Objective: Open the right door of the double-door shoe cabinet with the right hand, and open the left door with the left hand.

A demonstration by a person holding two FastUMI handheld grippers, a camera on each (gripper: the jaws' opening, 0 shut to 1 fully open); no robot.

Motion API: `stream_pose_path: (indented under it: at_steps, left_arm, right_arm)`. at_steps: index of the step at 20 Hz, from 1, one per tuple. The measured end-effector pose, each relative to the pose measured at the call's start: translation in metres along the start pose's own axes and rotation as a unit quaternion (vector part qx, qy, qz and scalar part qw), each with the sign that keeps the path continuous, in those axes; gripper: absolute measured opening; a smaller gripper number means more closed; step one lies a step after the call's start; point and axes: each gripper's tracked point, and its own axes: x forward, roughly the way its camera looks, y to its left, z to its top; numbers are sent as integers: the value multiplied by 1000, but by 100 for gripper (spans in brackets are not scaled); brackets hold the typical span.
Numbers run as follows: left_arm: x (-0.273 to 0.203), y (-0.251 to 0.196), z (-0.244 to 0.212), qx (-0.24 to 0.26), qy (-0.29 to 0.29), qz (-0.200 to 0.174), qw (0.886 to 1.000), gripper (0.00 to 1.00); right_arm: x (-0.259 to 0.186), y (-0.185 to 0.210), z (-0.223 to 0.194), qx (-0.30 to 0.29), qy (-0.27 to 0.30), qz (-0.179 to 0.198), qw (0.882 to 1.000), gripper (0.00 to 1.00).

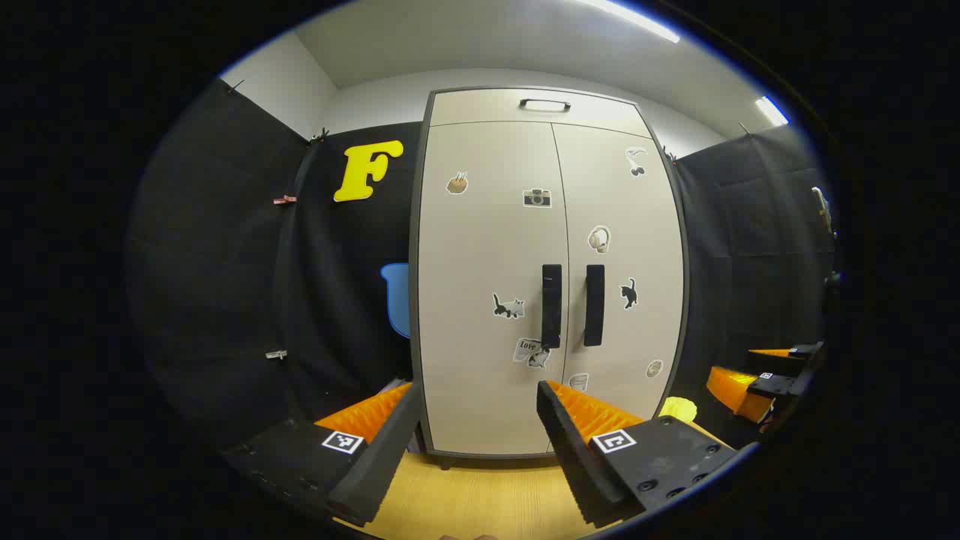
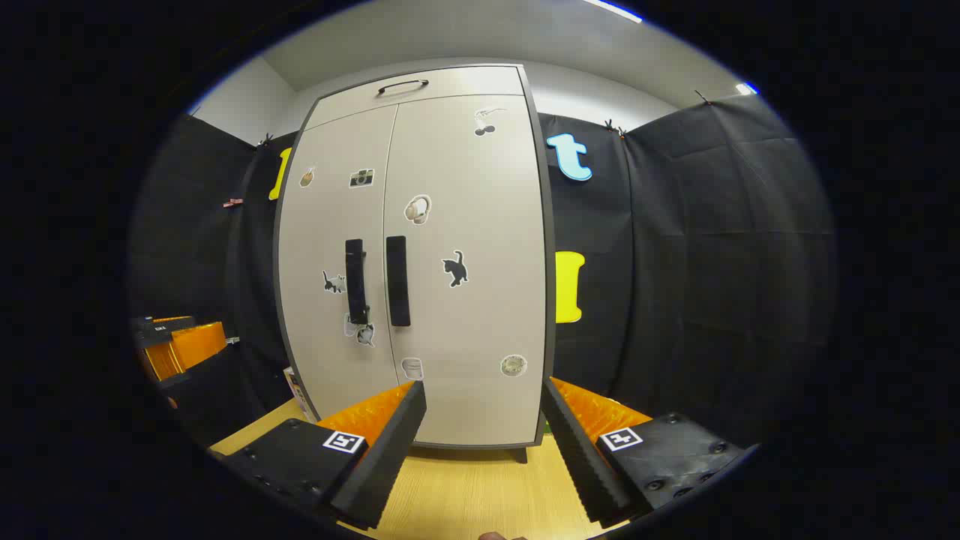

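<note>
1. Nearest the lens in the right gripper view, the right gripper is seen with its fingers spread wide and nothing held between them, above the wooden floor.
2. In the left gripper view, the left gripper is likewise seen released and empty.
3. The shoe cabinet is found straight ahead of both grippers, upright, with both doors closed.
4. The right door's handle is placed above and left of the right gripper's line, well apart from it; its long axis is vertical, so a reach forward, upward and slightly leftward is judged necessary.
5. The left door's handle is seen above and a little right of the left gripper's centre, also vertical and well apart.
6. The two handles are set just beside each other across the door seam, so crowding between the grippers is judged the main risk.
7. The right handle is judged nearer to the right gripper.
8. Stickers are scattered over the doors, and a top handle is mounted above; nothing is seen blocking the approach.
</note>
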Motion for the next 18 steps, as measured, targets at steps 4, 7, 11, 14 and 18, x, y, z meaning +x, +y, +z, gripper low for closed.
stream_pose_path:
  at_steps: [4, 7, 11, 14, 18]
  left_arm:
    - [6, 2, -5, 1, 5, -13, 1000, 95]
    - [8, 2, -6, 10, 4, -19, 1000, 95]
    - [11, 2, -4, 13, 0, -19, 1000, 95]
    - [14, 3, -6, 11, 1, -19, 1000, 95]
    - [16, 5, -10, 10, 4, -14, 1000, 95]
  right_arm:
    - [-1, 2, 3, -6, -3, -11, 1000, 98]
    - [-3, 0, 3, -1, -3, -20, 1000, 98]
    - [0, -1, 2, 3, 1, -26, 1000, 98]
    - [4, -1, 1, -1, 0, -29, 1000, 98]
    - [9, 4, 0, 0, 6, -24, 1000, 98]
